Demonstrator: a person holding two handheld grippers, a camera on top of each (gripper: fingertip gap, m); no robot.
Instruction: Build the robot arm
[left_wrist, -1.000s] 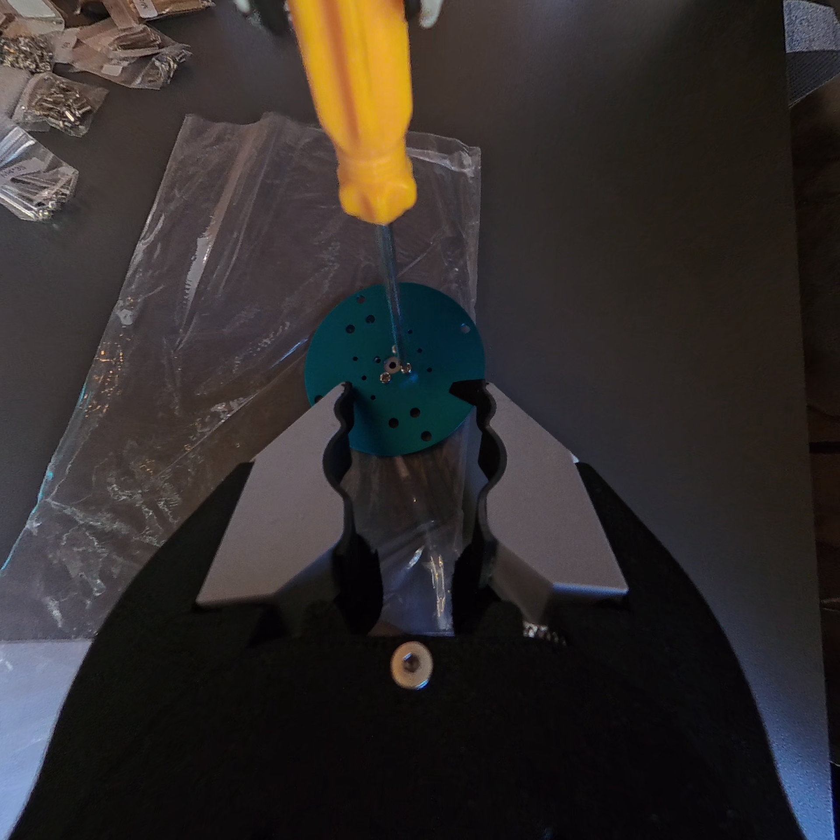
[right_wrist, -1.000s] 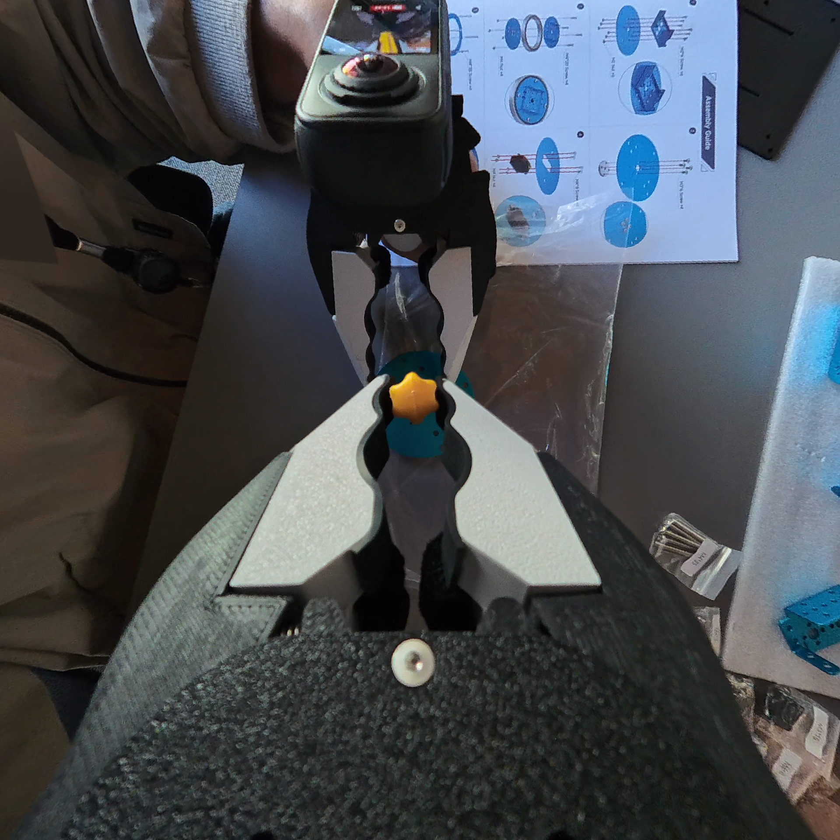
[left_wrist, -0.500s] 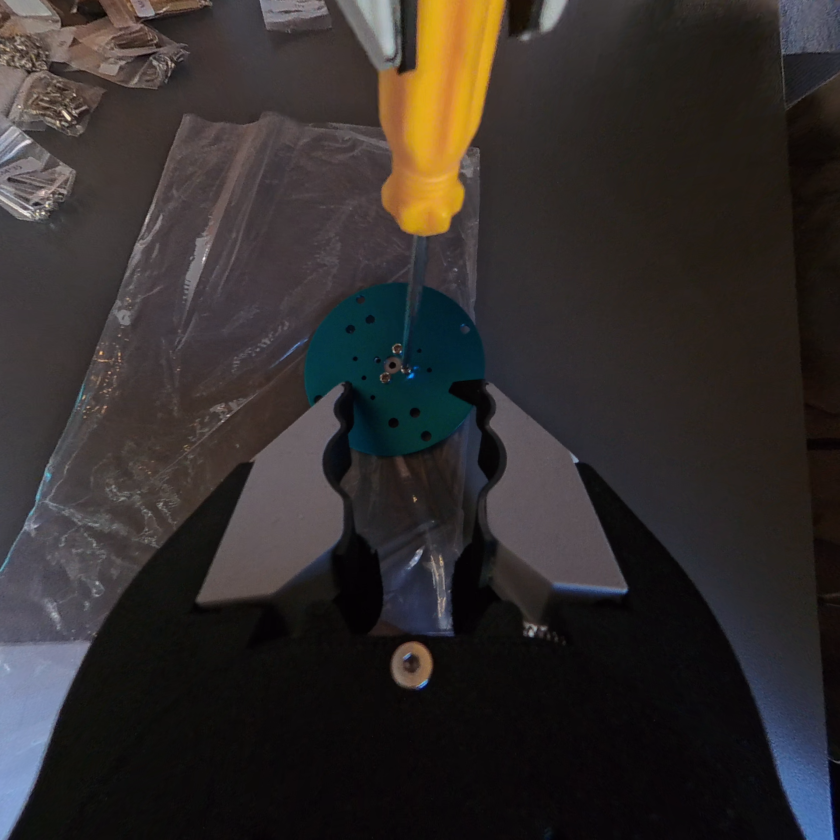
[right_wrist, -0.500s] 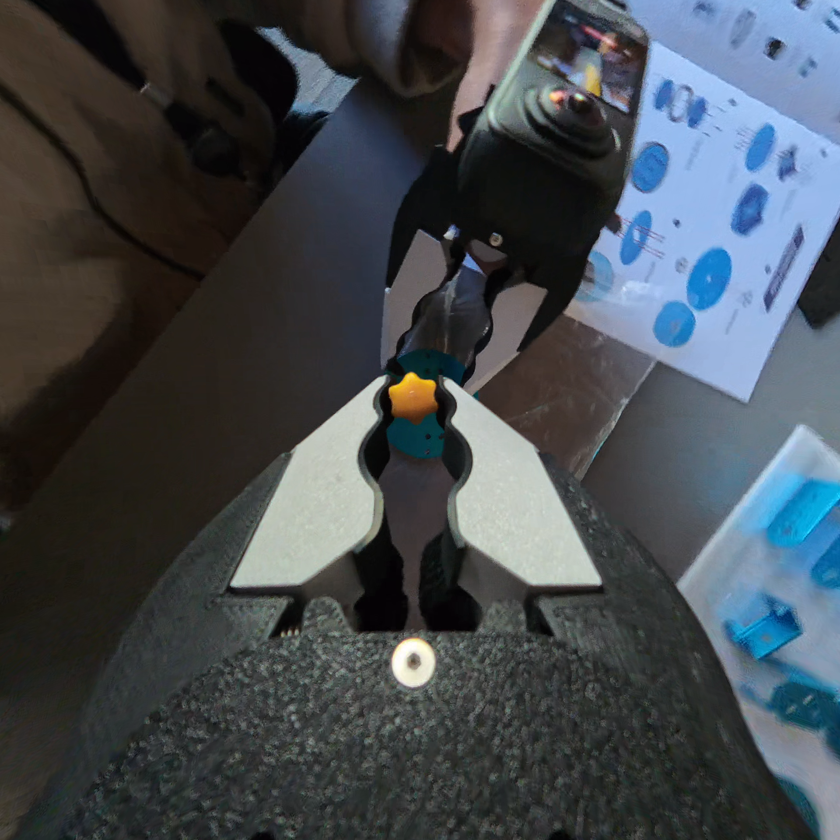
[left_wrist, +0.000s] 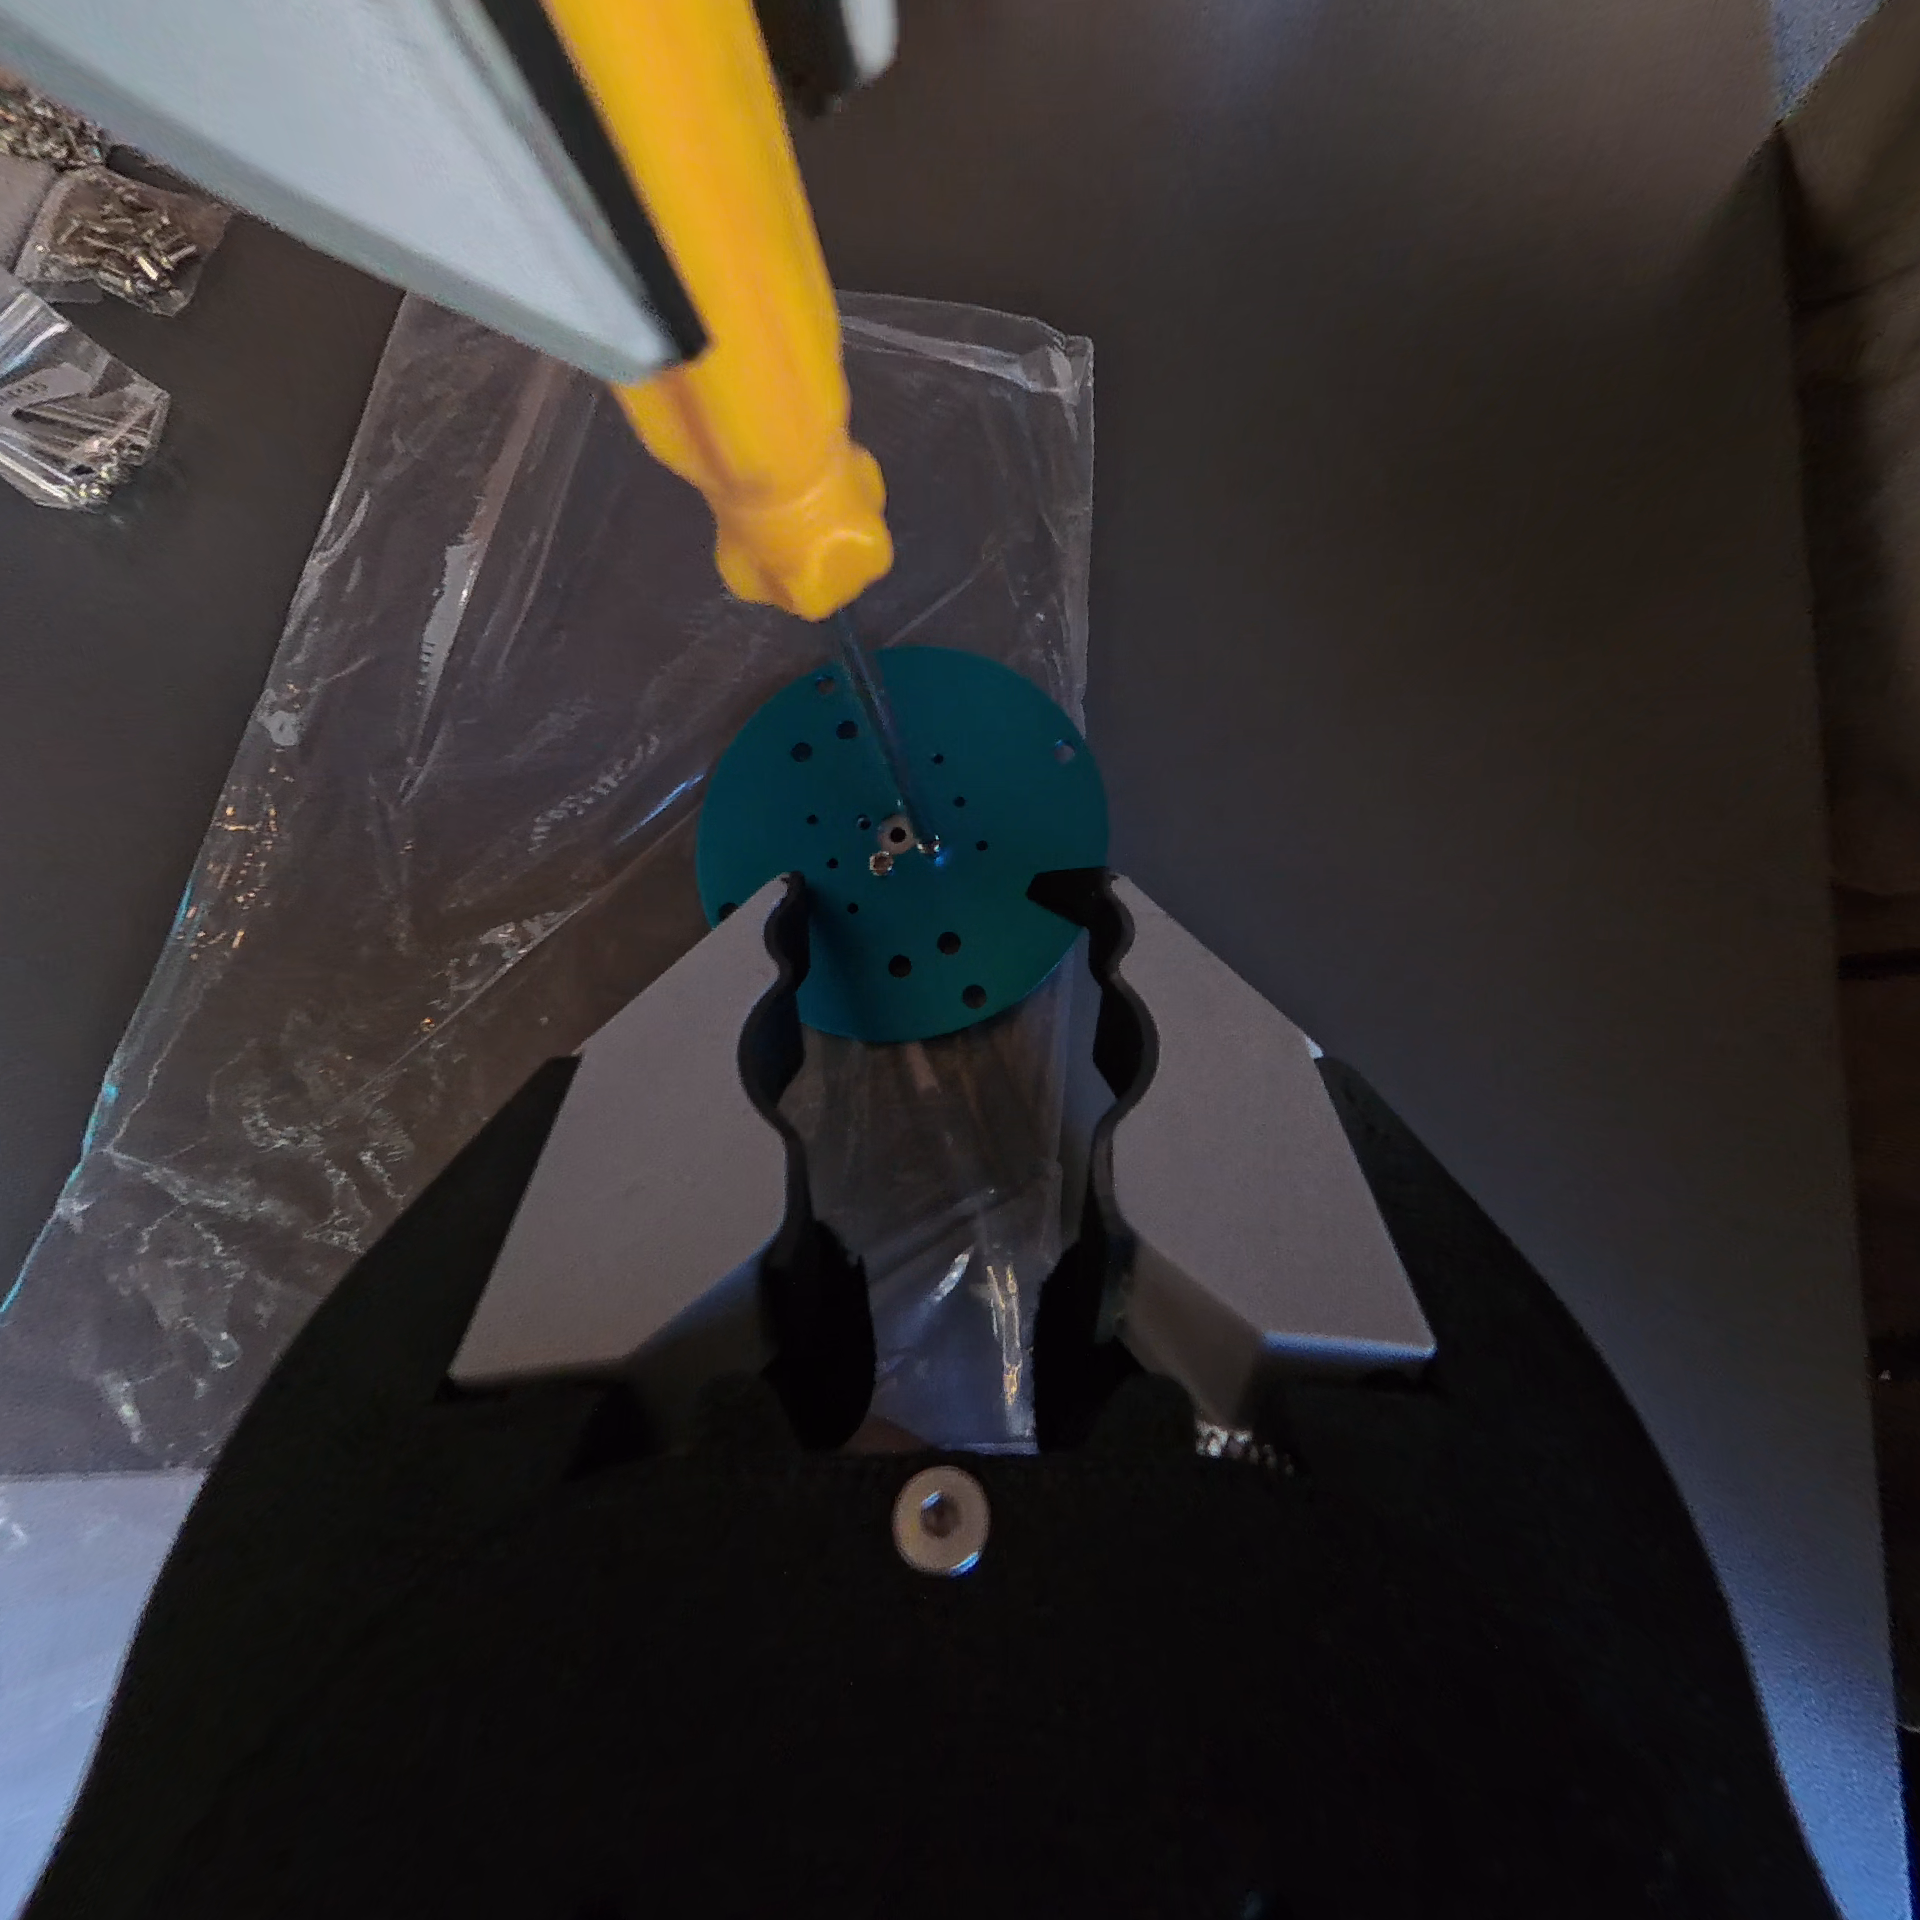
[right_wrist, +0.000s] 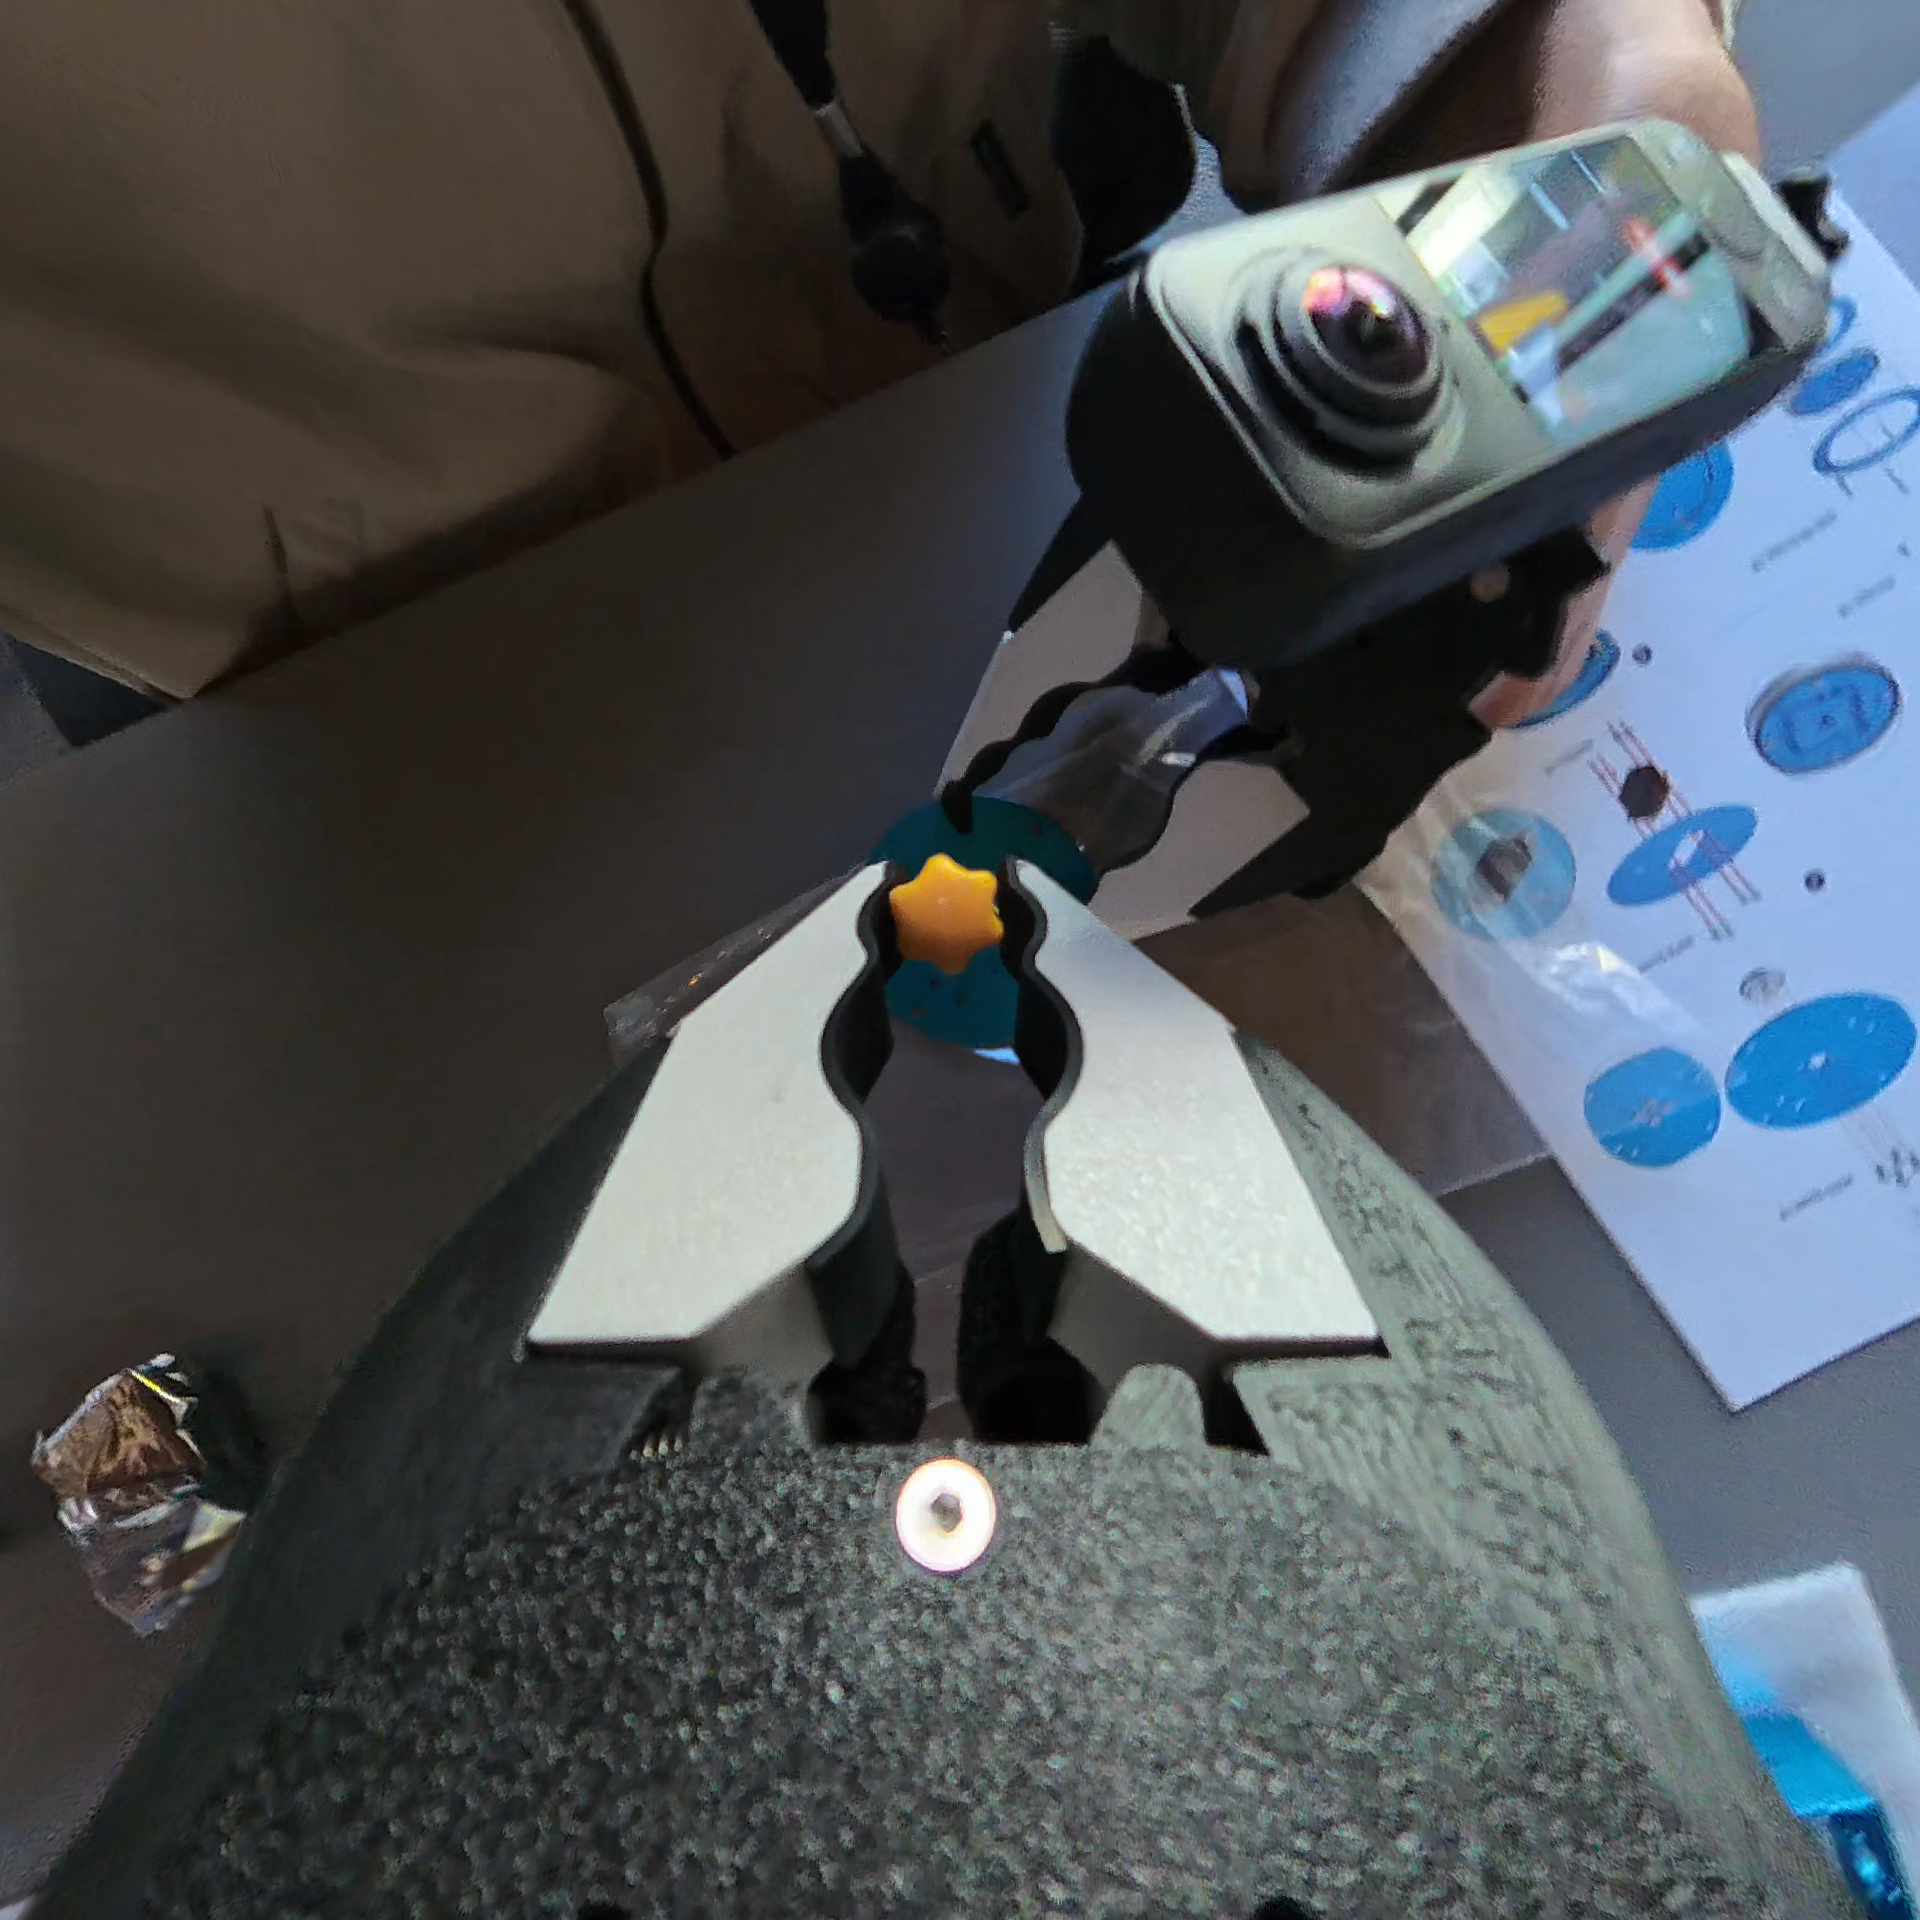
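Right gripper clamps the yellow screwdriver by its handle. The tip sits on a small screw just beside the centre hole of the teal perforated disc.

Left gripper grips the disc's near edge and pins it on the clear plastic bag.

Judgement: keep the shaft square to the disc and press lightly while turning.

Only the left view shows the tip and screw. Only the right view shows the star-shaped handle end, plus the instruction sheet right of the disc.
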